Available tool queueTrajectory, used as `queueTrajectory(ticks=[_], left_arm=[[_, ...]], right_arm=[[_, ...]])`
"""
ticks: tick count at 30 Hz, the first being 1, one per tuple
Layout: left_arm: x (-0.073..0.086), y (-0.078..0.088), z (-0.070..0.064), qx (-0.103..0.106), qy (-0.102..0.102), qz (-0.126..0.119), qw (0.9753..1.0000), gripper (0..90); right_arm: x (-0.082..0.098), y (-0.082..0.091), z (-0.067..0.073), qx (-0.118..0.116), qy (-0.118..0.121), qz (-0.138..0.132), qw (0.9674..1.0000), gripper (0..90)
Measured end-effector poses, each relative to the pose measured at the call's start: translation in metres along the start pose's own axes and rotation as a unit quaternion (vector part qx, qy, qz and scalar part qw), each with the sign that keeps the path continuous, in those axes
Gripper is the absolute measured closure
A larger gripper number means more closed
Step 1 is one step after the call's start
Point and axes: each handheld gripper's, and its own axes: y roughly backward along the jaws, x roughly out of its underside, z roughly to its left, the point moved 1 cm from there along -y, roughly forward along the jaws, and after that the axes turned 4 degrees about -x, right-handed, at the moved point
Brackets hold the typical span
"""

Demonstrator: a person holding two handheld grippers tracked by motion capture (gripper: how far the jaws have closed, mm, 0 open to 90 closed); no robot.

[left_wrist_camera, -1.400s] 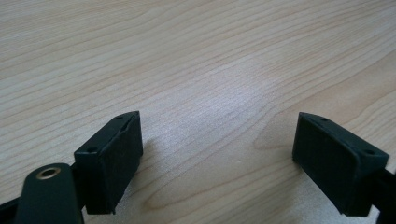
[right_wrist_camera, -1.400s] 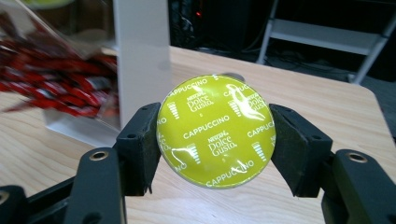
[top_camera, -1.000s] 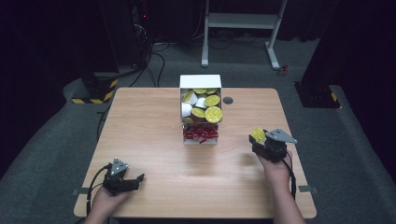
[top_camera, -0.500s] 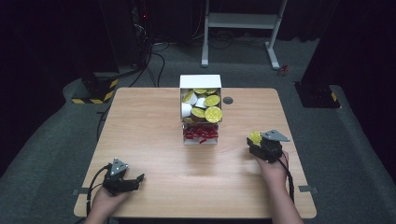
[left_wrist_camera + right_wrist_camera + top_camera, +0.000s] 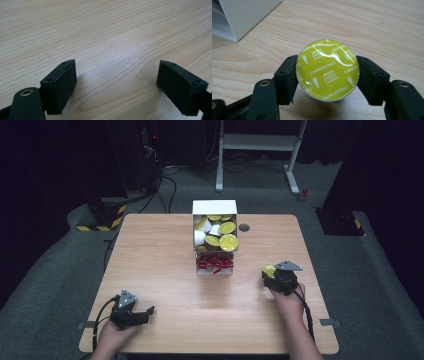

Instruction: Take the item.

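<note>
- Pale wood-grain table (image 5: 165, 255), the largest item; the white dispenser box (image 5: 215, 208) stands at 12 o'clock from table centre, toward the far edge.
- Box: open top section stacked with yellow-lidded and white capsules (image 5: 220, 234); lower tray (image 5: 215, 264) holds red items, too small to identify.
- Right gripper (image 5: 272, 274): at about 4 o'clock from the box, well apart from it, low over the table. Jaws clamped on a coffee capsule.
- Left gripper (image 5: 145, 312): near the front edge at 7 o'clock from table centre. Jaws stand wide apart over bare wood, nothing between them.
- Coffee capsule (image 5: 327, 70): yellow-green foil lid printed "CAPPUCCINO", lid facing the right gripper's camera, gripped across its width with the pads (image 5: 287, 78) on opposite sides. Whether it touches the table I cannot tell.
- Handling judgement: light, thin-walled plastic cup, fairly stiff at the rim, glossy and likely slippery; the foil lid could dent or puncture. Best held as now, across the body just below the rim, with modest squeeze, never on the foil.
- Small dark round mark (image 5: 244, 227) on the table, at 3 o'clock just beside the box.
</note>
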Motion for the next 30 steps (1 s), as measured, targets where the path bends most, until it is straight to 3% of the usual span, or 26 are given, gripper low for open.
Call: queueTrajectory(ticks=[10, 13, 20, 26, 30], left_arm=[[0.0, 0.0, 0.0, 0.0, 0.0, 0.001, 1.0, 16.8], [0.0, 0.0, 0.0, 0.0, 0.0, 0.001, 1.0, 16.8], [0.0, 0.0, 0.0, 0.0, 0.0, 0.001, 1.0, 17.0], [0.0, 0.0, 0.0, 0.001, 0.0, 0.001, 1.0, 16.9], [0.0, 0.0, 0.0, 0.0, 0.0, 0.001, 1.0, 16.9]], right_arm=[[0.003, 0.001, -0.009, 0.023, -0.014, 0.004, 0.9996, 38.1], [0.005, -0.001, -0.011, 0.026, -0.007, 0.007, 0.9996, 38.1], [0.008, -0.003, -0.013, 0.028, -0.022, 0.007, 0.9994, 37.7], [0.009, -0.003, -0.016, 0.01, -0.043, 0.006, 0.999, 27.7], [0.007, 0.002, -0.016, 0.008, -0.041, -0.004, 0.9991, 22.6]])
